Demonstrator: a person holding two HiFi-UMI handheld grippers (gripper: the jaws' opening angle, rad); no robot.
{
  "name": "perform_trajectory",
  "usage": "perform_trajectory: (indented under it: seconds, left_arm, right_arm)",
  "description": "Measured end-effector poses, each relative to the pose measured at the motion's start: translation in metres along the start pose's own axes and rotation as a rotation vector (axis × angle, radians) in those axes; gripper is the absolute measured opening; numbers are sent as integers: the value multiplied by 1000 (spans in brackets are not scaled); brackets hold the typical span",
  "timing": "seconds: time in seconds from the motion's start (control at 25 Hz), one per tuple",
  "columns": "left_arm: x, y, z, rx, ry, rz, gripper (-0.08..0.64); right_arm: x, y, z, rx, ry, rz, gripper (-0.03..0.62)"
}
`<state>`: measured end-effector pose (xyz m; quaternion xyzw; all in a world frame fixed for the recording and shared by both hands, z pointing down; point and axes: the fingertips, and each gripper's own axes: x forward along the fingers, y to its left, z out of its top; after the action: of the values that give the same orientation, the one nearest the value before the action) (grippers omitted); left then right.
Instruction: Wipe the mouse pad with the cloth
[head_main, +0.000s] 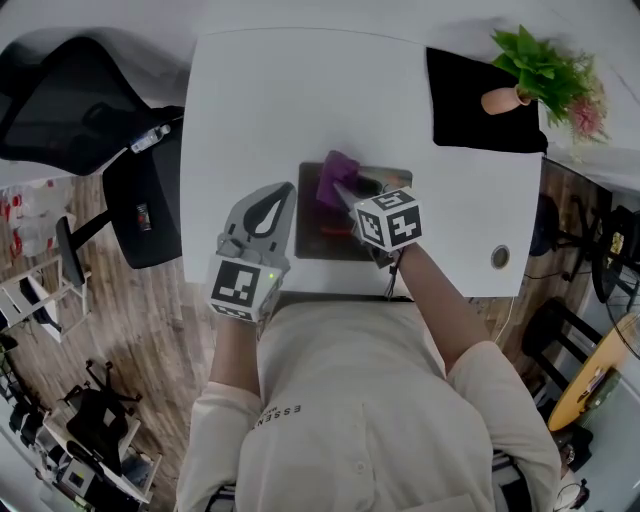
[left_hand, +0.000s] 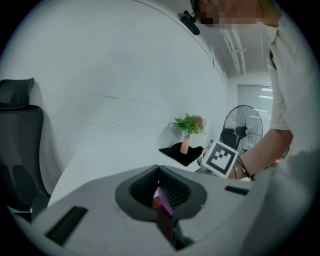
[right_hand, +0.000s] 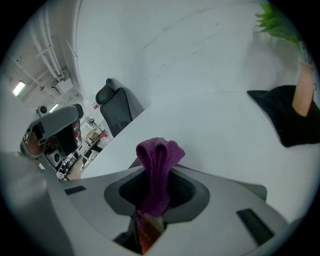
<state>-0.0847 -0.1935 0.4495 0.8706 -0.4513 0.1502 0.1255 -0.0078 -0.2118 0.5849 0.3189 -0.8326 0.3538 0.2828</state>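
A dark grey mouse pad (head_main: 345, 240) lies on the white table (head_main: 260, 100) just in front of the person. My right gripper (head_main: 342, 190) is over the pad's far part, shut on a bunched purple cloth (head_main: 335, 175). In the right gripper view the cloth (right_hand: 159, 152) stands up in a fold out of the closed jaws of the right gripper (right_hand: 154, 175). My left gripper (head_main: 286, 191) rests at the pad's left edge with its jaws together. The left gripper (left_hand: 158, 167) shows nothing held in its own view, and whether it touches the pad is unclear.
A black mat (head_main: 480, 95) with a potted plant (head_main: 535, 70) in a pink vase sits at the table's far right corner. A round cable hole (head_main: 500, 257) is right of the pad. An office chair (head_main: 70, 100) stands to the left, a fan (left_hand: 243, 131) beyond the table.
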Motion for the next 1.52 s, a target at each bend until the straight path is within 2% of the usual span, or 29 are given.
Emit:
perform_trajectory:
  seconds: [0.36,0.6,0.96,1.16,1.32,1.52]
  left_arm:
    - [30,-30,4,16,-5,-45,2]
    - [49,-48,4,16,-4,-41,2]
    - [63,-70,12,39,0,-72,2]
    - [54,-71,15,59,-2,-66,2]
    - [41,-66,11,65,5,-51,2]
    - [22,-56,7,57,0,-35,2]
  right_arm:
    - [-28,-34,-11,30,-14,-22,103]
    - [-49,-60,-21,47,-22,-39,103]
    - [-86,-99,-38,88,-24,-113,103]
    - [-102,-114,-49,96,-12,-157,103]
    - [-112,-114,-47,94,0,-180,103]
    - [-115,-81,-26,39,-32,-135,103]
